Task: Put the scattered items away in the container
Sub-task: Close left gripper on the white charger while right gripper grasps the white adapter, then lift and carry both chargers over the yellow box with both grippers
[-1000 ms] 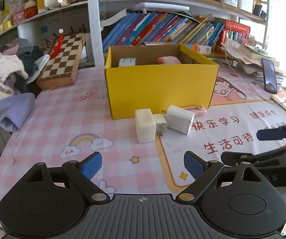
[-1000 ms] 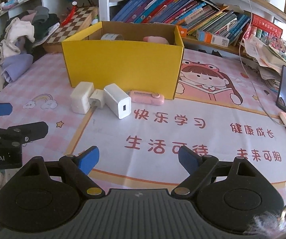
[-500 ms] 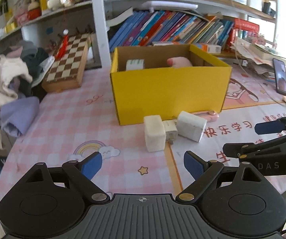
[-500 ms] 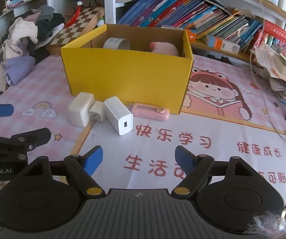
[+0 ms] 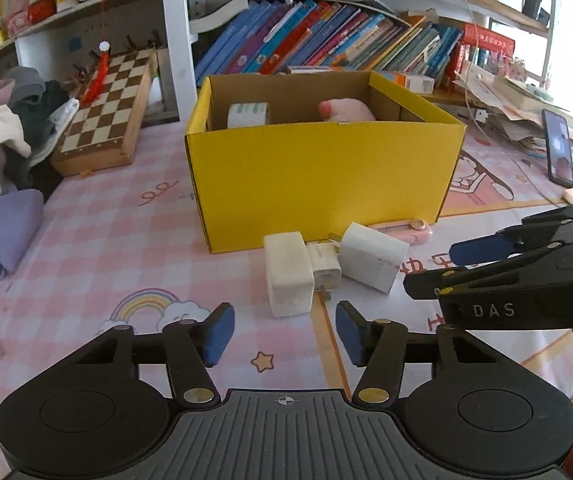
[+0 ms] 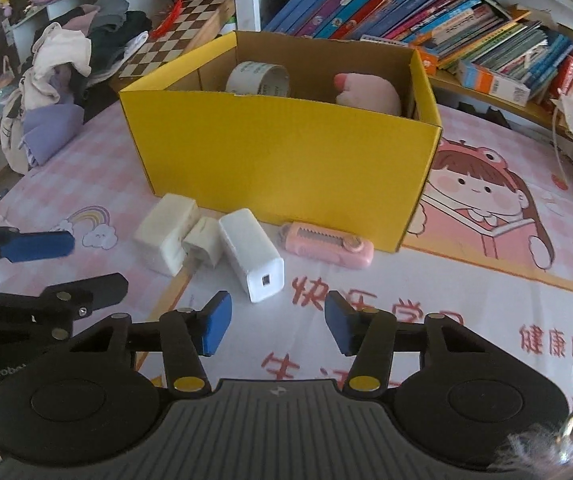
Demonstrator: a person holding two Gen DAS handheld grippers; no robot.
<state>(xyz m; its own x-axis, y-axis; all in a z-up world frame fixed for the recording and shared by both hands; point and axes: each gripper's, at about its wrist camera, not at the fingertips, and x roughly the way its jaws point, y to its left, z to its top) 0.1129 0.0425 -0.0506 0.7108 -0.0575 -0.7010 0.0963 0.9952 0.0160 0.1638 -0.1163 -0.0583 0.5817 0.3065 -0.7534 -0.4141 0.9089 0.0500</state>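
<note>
Three white chargers are seen side by side on the tabletop [image 6: 86, 184], just in front of the yellow box [image 6: 282, 152]: a big charger [image 6: 168, 233], a small charger [image 6: 205, 241] touching it, and a long charger [image 6: 253, 254]. A pink cutter [image 6: 328, 245] is laid against the box. A tape roll [image 6: 257, 77] and a pink soft toy [image 6: 368, 94] are kept inside. The left hand-held gripper [image 5: 281, 334] is held wide apart near the big charger. The right hand-held gripper [image 6: 277, 323] is also held apart, with nothing in it, near the long charger.

"DAS" in white on the right gripper [image 5: 502, 276], "Gen Robo" partly readable on the left gripper [image 6: 42, 264], red Chinese characters "健康成长" on the table mat [image 6: 486, 304]
</note>
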